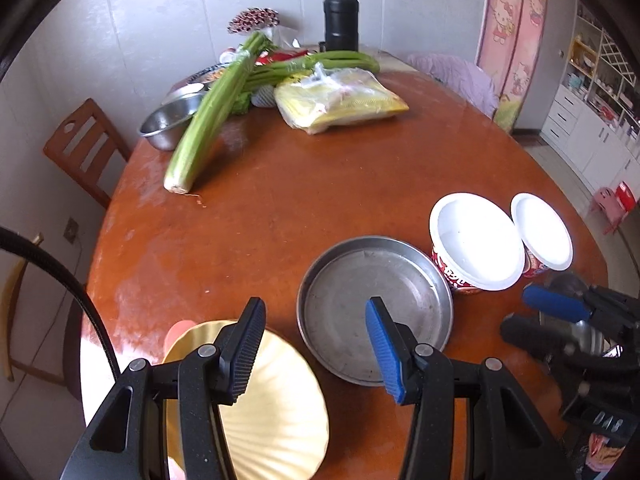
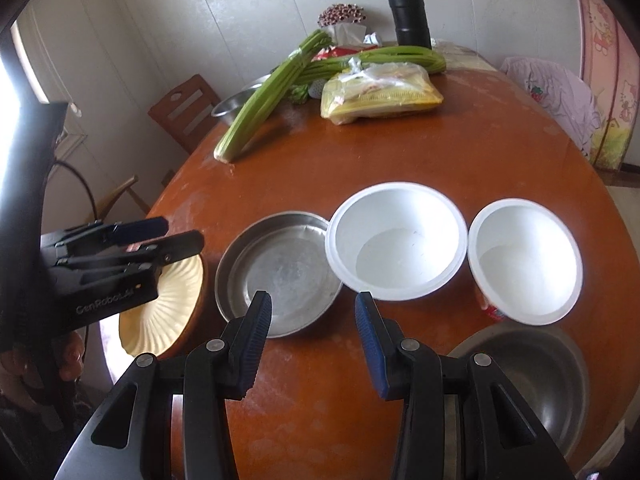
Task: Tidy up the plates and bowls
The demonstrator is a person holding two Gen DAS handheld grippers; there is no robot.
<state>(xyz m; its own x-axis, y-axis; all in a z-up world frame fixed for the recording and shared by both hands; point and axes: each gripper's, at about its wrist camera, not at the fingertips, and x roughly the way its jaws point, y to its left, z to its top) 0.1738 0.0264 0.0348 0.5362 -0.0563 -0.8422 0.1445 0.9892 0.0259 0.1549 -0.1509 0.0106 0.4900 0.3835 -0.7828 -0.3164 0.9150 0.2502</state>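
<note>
A shallow steel plate (image 1: 360, 292) (image 2: 280, 268) lies on the round brown table (image 1: 260, 232), just ahead of both grippers. To its right stand two white paper bowls (image 1: 476, 240) (image 1: 542, 232), also in the right wrist view (image 2: 396, 240) (image 2: 524, 264). A ribbed gold plate (image 1: 276, 408) (image 2: 168, 312) rests near the table's left edge, under my left gripper's black finger. My left gripper (image 1: 316, 308) (image 2: 182, 232) is open with nothing between its fingers. My right gripper (image 2: 312, 298) (image 1: 536, 320) hangs open over bare table. A steel bowl (image 2: 532, 380) sits below it, to the right.
At the far side lie celery stalks (image 1: 200, 128), a yellow plastic bag (image 1: 340, 100), a black thermos (image 1: 341, 16) and stacked steel bowls (image 1: 168, 124). A wooden chair (image 1: 80, 144) stands at the left, a purple-covered chair (image 2: 552, 92) at the right.
</note>
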